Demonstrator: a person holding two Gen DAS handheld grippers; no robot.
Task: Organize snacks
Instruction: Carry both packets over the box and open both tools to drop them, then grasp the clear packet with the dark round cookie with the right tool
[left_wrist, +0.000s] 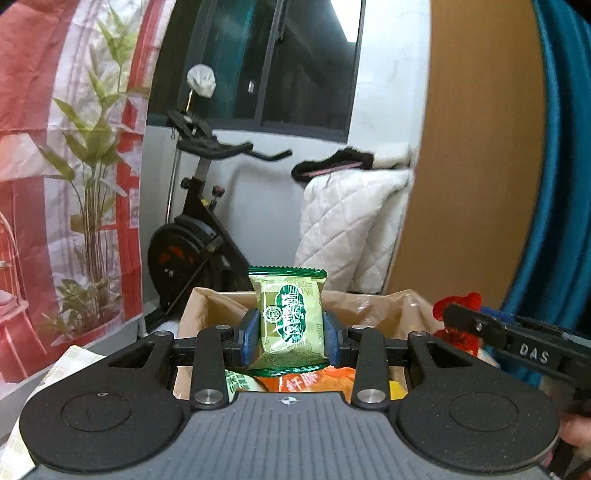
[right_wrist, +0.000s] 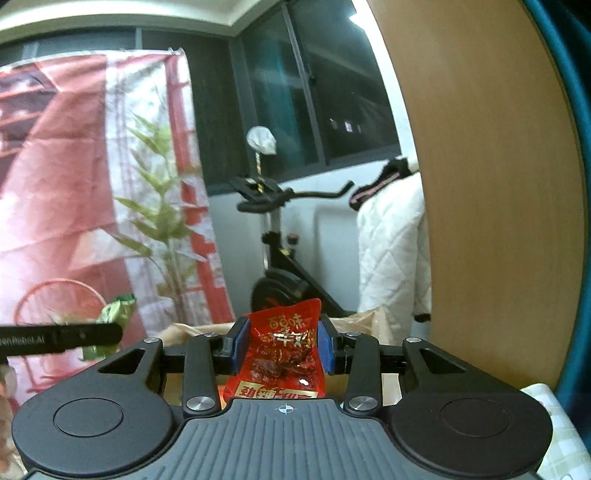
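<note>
Left wrist, left tongs (left_wrist: 291, 338) grasping green packet (left_wrist: 290, 317), right tongs (right_wrist: 282, 349) grasping red packet (right_wrist: 282, 354)

Left claw (left_wrist: 291, 341) clamped on green snack packet (left_wrist: 290, 321), upright, blue pads (left_wrist: 252, 341) touching both side edges. Under it: open cardboard box (left_wrist: 195, 317) with paper liner, orange packet (left_wrist: 314, 384) and another green one (left_wrist: 242, 382) inside at lower centre. Right claw (left_wrist: 458, 321) enters from right edge of frame, red packet (left_wrist: 456, 304) at its tip; grip unclear. Background: exercise bike (left_wrist: 195, 221) centre-left, white quilted cover (left_wrist: 351, 221) centre-right, bamboo-print curtain (left_wrist: 74, 166) left.
</note>
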